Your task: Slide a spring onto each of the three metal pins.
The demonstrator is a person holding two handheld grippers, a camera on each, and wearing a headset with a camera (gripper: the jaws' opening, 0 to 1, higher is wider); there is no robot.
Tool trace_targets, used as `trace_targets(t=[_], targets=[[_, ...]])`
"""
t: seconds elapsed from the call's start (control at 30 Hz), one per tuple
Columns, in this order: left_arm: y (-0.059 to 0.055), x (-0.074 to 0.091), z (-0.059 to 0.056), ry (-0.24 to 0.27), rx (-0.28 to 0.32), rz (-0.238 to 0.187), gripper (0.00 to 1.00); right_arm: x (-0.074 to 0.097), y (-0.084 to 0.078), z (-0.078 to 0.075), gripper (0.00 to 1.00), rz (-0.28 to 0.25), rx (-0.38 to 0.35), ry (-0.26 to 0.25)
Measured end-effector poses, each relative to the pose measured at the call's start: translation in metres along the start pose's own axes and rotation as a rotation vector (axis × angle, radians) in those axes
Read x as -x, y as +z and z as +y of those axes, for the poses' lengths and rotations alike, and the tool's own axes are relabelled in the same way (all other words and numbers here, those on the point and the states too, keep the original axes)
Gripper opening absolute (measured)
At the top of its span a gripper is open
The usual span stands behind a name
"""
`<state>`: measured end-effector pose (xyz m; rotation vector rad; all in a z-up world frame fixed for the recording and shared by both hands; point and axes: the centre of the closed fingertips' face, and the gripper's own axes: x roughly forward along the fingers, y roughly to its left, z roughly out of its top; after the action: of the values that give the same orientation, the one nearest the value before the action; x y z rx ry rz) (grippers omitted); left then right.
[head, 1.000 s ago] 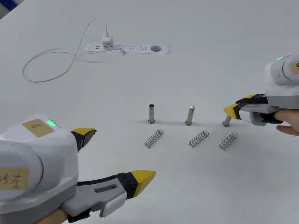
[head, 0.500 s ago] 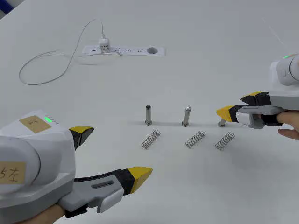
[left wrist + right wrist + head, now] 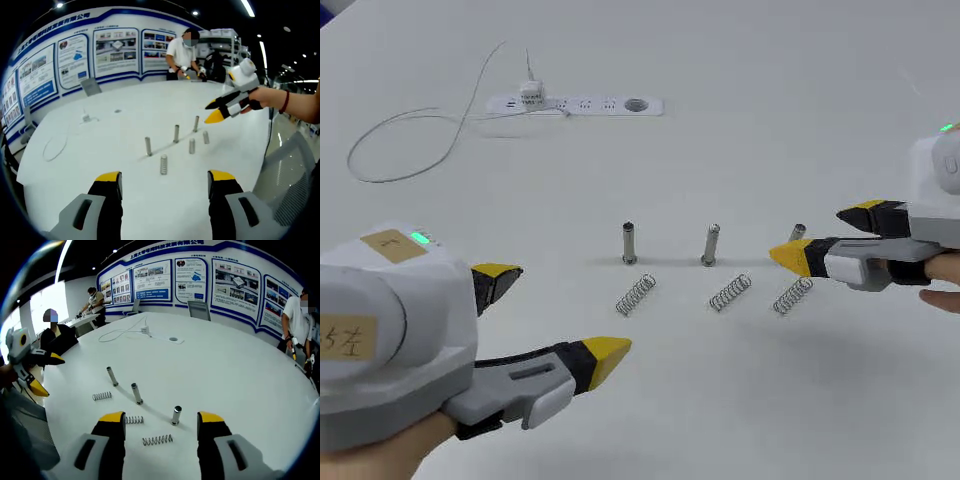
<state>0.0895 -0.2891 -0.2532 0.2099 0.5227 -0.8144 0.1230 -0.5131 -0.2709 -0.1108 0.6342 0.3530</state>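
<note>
Steel-grey upright metal pins are standing bare, all three, on the white desk, coiled wire springs lying loose in front. Nothing is threaded yet. Left hand-held gripper is hovering spread wide; right hand-held gripper, jaws parted, is hanging beside the rightmost pin.

Wide-jawed right tool before nearest pin

Open table surrounds the upright pins and springs; the power strip lies well behind.
</note>
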Motion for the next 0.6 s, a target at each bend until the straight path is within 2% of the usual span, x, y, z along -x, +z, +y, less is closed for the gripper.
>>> trace_targets(t=[0.07, 0.47, 0.6], targets=[[-0.002, -0.003, 0.001, -0.001, 0.002, 0.017, 0.69, 0.002, -0.001, 0.004, 0.60, -0.014, 0.004, 0.014], [-0.002, -0.021, 0.004, -0.016, -0.015, 0.046, 0.61, 0.012, -0.009, 0.029, 0.64, -0.057, 0.013, 0.074], [-0.003, -0.030, 0.003, -0.032, -0.021, 0.054, 0.55, 0.013, -0.010, 0.036, 0.65, -0.070, -0.001, 0.091]])
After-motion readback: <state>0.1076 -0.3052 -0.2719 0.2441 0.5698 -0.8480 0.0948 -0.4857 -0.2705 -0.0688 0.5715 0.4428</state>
